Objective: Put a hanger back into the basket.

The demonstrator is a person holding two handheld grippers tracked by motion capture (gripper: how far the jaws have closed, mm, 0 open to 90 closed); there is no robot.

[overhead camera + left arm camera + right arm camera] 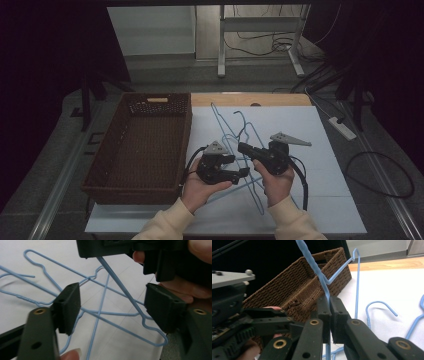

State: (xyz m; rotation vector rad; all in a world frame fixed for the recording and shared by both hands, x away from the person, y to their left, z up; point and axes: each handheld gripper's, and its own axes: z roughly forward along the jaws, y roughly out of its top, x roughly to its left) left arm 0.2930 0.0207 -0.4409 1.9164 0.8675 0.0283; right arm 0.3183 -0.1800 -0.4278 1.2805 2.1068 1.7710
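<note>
So the right claw point(329, 315) is pinching a blue wire hanger point(322, 277) right at its twisted neck, jaws pressed tight on the wire, just to the right of the brown wicker basket point(145, 145). The left claw point(112, 307) is spread wide, with that hanger's wire running between its jaws, not gripped. More blue hangers point(235, 130) lie tangled on the white tabletop point(320, 150) beside the basket.
</note>
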